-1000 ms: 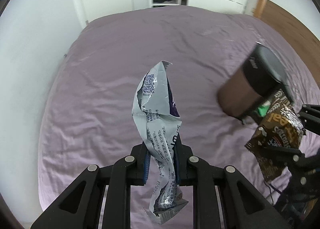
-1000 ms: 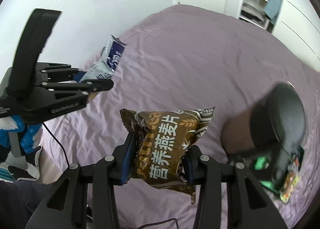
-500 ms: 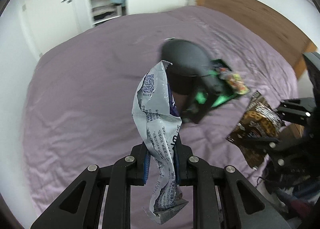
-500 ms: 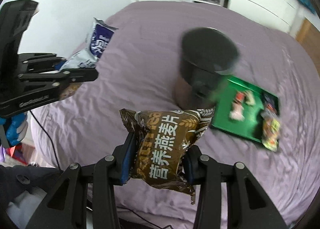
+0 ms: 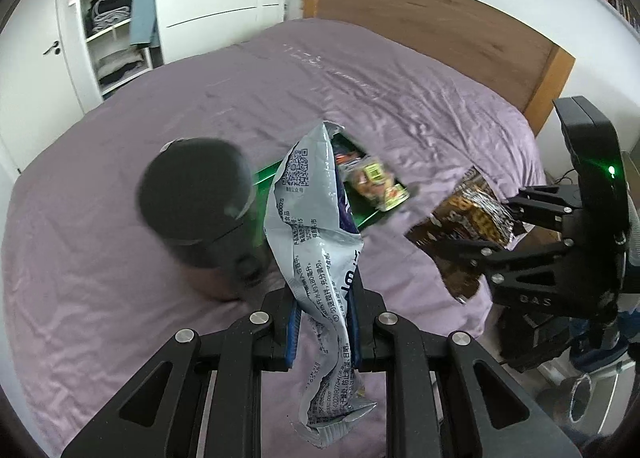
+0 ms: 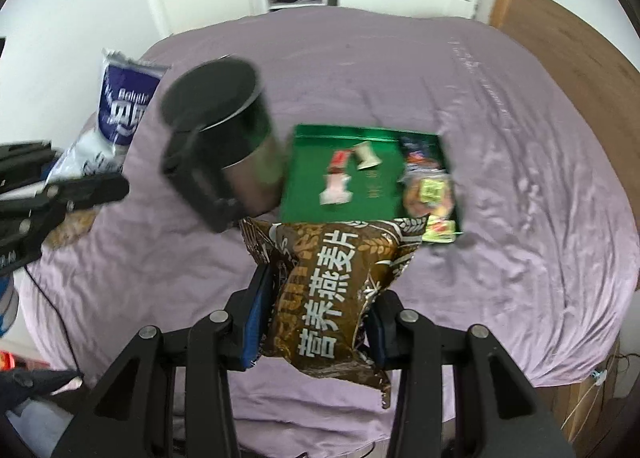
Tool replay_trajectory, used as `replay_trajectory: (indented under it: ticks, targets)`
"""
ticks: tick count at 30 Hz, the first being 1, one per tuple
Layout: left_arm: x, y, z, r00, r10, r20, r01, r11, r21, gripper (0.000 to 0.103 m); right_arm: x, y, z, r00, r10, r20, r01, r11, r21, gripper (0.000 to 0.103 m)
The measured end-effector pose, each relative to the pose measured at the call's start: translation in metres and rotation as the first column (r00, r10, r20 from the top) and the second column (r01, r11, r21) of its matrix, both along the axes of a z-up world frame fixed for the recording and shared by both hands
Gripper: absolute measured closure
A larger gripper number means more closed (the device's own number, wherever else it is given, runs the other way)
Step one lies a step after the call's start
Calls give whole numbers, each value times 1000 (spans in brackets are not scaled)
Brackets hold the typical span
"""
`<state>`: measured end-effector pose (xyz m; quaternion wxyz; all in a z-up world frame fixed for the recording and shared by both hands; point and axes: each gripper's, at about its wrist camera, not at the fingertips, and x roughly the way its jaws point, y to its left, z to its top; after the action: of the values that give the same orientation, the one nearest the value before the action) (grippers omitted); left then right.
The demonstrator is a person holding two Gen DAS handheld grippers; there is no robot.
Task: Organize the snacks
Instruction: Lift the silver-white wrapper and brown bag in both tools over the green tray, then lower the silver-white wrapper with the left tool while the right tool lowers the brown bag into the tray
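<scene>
My left gripper (image 5: 325, 318) is shut on a crumpled silver and blue snack bag (image 5: 316, 258) that stands up between its fingers. From the right wrist view the same bag (image 6: 120, 110) shows at the left, above the purple bed. My right gripper (image 6: 316, 318) is shut on a brown oat snack bag (image 6: 332, 290); in the left wrist view that brown bag (image 5: 468, 226) hangs at the right. A green tray (image 6: 312, 174) lies on the bed with several small wrapped snacks (image 6: 428, 190) on it. A dark cylindrical container (image 6: 224, 138) stands left of the tray.
The purple bed sheet (image 6: 500, 218) fills most of both views. A wooden headboard (image 5: 432, 34) runs along the far right, white wardrobes and an open shelf (image 5: 112, 38) stand behind the bed. A cable (image 6: 60, 322) hangs off the bed's near left edge.
Both grippers have swung across the bed with their bags still held. The dark container and the green tray have come from the right edge toward the middle of both views.
</scene>
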<state>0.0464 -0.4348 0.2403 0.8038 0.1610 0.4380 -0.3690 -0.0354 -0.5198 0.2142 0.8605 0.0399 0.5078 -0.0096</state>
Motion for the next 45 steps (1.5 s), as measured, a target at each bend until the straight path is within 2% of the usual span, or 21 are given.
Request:
replay_trajectory:
  ticks: [8,12,22,28,34,40,45]
  targets:
    - [20,-57,-19,999,16,-39,-16,1000,9,87,32,-52,-4,997,-51,52,53,998,-32,103]
    - [35,-78,-34,997,55,-53,-54,998,19,87,58,-72,-15,997,-52,64,55,997,-45,103]
    - [72,-130,-110,984,160,-82,-151,983,104,87,132,-107,-74,999,-25,38,26,999,-25,103]
    - [90,-146,-156,965,230,-126,-210,965,156,87,179,-122,-120,1000,-5,5,5,1000,-8,103]
    - [106,-155,-193,948,286,-136,-254,944,212,87,212,-130,-165,999,18,-31,-17,1000,16,103]
    - [120,-150,-222,929,344,-136,-300,916,265,87,231,-126,-194,997,63,-53,-61,997,39,103]
    - [125,-142,-234,914,385,-130,-338,897,284,86,241,-118,-212,994,91,-62,-88,995,51,103]
